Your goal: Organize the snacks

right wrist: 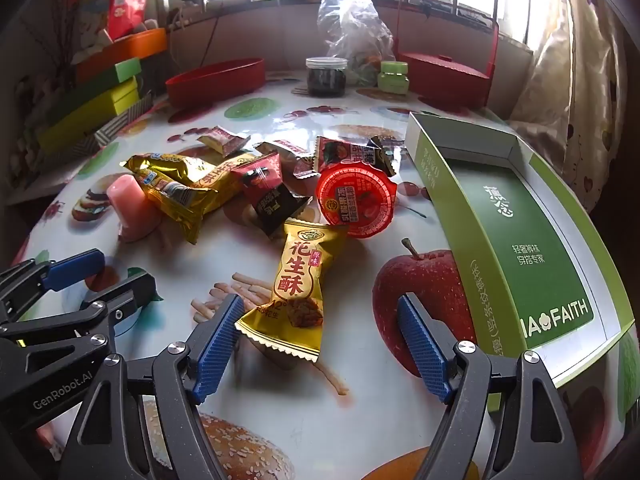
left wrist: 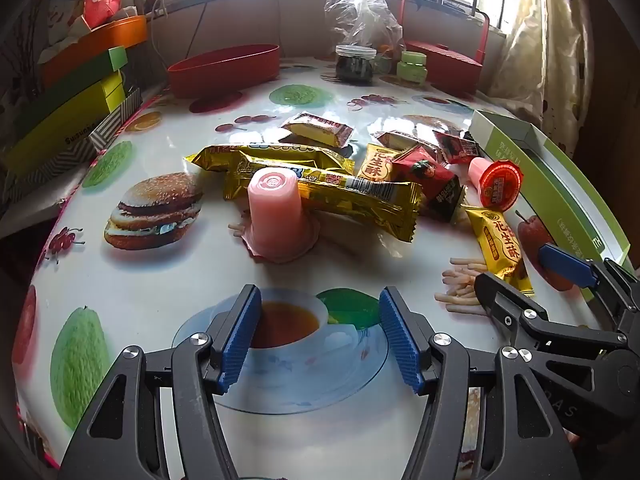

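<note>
Snacks lie heaped ahead of both tools on our printed counter (left wrist: 160, 288). We hold the left tool (left wrist: 320, 336) open, empty, before an upturned pink jelly cup (left wrist: 274, 216). Our right tool (right wrist: 320, 344) gapes around a yellow peanut-crisp packet (right wrist: 298, 284); a long green cardboard box (right wrist: 520, 240) lies to its right.

Dark jar (right wrist: 326, 76), plastic bag (right wrist: 354, 28)

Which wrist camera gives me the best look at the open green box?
The right wrist view: the green box fills its right side, showing the inside and printed lettering. The left wrist view catches only part of it at the right edge, behind the right gripper.
</note>
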